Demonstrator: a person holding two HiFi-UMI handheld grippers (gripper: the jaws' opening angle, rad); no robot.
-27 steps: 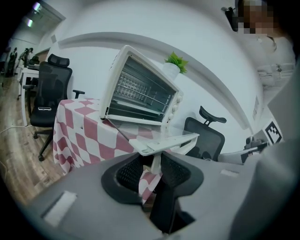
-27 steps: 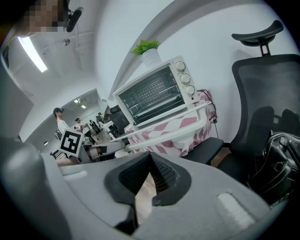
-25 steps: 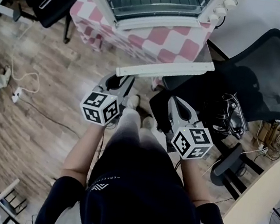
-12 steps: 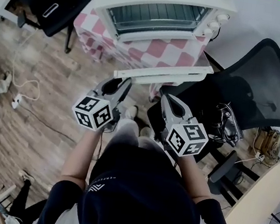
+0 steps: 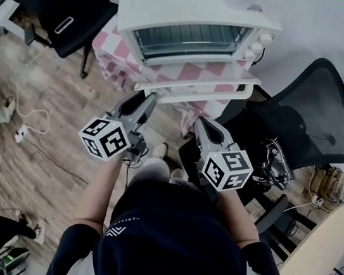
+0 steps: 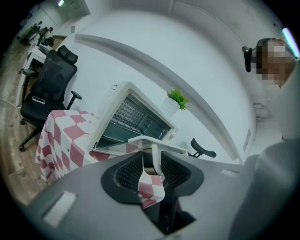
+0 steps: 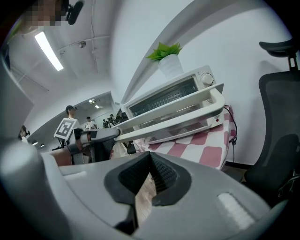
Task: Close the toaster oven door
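Oven door [image 5: 195,86] has risen, its handle [image 6: 152,149] clamped by the left gripper [image 5: 149,98], fingers just widening; right gripper [image 5: 200,123] fingers together.

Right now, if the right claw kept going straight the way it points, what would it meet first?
Probably the front edge or underside of the open toaster oven door, just ahead of the right claw. If it slips beneath, the pink checked tablecloth comes next; depth is unclear.

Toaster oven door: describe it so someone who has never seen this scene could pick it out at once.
Find the pink-and-white checked cloth; a white toaster oven sits on it. The toaster oven door is the white-framed glass flap jutting forward from the oven's base, the only see-through panel there.
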